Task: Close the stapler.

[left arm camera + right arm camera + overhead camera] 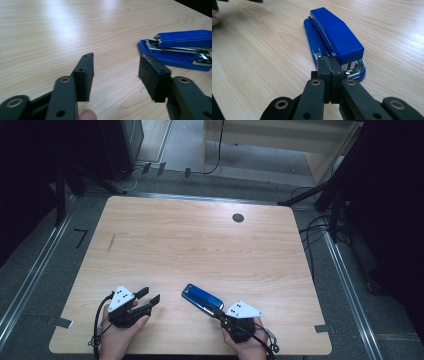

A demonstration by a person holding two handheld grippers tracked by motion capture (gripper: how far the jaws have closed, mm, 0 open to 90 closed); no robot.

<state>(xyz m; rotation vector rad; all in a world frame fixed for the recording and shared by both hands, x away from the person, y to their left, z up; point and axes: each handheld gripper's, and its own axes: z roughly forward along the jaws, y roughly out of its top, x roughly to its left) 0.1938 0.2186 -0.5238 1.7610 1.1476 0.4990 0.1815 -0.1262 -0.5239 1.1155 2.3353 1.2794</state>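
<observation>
A shiny blue metal stapler [202,298] lies near the front edge of the pale wooden table [200,240]. The right gripper [218,313] has its fingers pressed together, touching the stapler's back end. The left gripper [148,296] has its fingers spread, holding nothing.

A blue stapler [202,298] lies flat on the counter [200,240], near its front edge and a little right of the middle. It is a long, slim desk model: a glossy blue top cover over a blue base, with a bright metal staple channel showing between the two. The cover sits slightly raised from the base at the nose, so a narrow gap shows there. It rests on its base, right way up, angled across the wood grain, its nose pointing up and to the left in the high view. At the rear end, shiny metal shows at the hinge above the rounded blue heel.
</observation>
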